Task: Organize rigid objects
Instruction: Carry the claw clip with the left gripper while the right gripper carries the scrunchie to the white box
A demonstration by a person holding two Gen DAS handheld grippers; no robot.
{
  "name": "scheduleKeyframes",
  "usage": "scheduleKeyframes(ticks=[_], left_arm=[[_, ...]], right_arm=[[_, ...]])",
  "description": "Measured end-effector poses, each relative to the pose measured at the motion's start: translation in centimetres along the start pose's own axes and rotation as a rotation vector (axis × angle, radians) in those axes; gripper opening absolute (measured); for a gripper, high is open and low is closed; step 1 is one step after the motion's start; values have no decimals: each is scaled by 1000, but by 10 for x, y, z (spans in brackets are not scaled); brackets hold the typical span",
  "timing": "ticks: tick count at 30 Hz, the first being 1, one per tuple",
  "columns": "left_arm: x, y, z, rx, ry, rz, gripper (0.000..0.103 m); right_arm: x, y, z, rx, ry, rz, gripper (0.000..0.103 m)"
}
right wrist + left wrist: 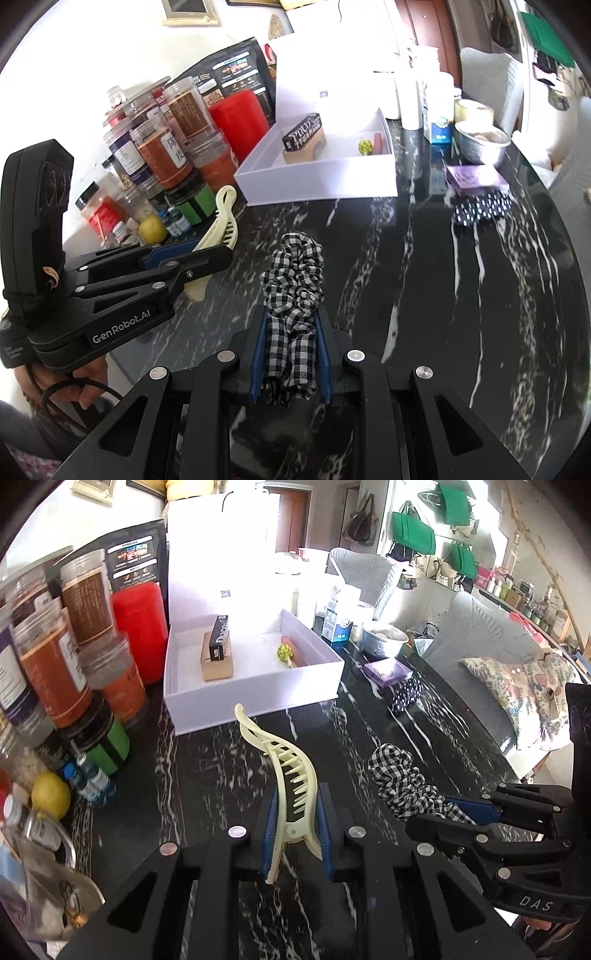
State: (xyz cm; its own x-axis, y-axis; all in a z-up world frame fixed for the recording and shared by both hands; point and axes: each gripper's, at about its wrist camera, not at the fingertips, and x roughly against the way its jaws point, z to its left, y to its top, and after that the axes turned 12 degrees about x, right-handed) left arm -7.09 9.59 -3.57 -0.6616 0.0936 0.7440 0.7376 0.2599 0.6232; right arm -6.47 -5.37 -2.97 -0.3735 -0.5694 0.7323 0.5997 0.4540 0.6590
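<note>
Left gripper point(295, 823): clamped tight on the cream hair clip point(284, 775), gripped low near its hinge so the long toothed end sticks up and forward, clear of the table point(221, 775).
Right gripper point(290, 347): closed on the checked scrunchie point(293, 280), the fabric bunched between the blue pads point(258, 354) and spilling out past the tips.
Position: both grippers sit side by side above the dark marble table, angled down, loads off the surface.
White box point(255, 698): open just ahead, lid propped up behind; it already holds a small brown carton point(216, 657) with a black pack point(219, 638) on top, plus a small yellow-green item point(284, 651).
Likely goal: that box looks like the drop spot for both.
Clutter: jars point(85, 598) and bottles crowd the left edge, so the clip's approach wants to stay right of them.
</note>
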Motion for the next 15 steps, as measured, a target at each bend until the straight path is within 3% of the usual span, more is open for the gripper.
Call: scheduleKeyframes(ticks=[15], left_arm=[[-25, 55, -2, -20, -18, -28, 20]], right_arm=[[-13, 47, -26, 28, -33, -24, 24]])
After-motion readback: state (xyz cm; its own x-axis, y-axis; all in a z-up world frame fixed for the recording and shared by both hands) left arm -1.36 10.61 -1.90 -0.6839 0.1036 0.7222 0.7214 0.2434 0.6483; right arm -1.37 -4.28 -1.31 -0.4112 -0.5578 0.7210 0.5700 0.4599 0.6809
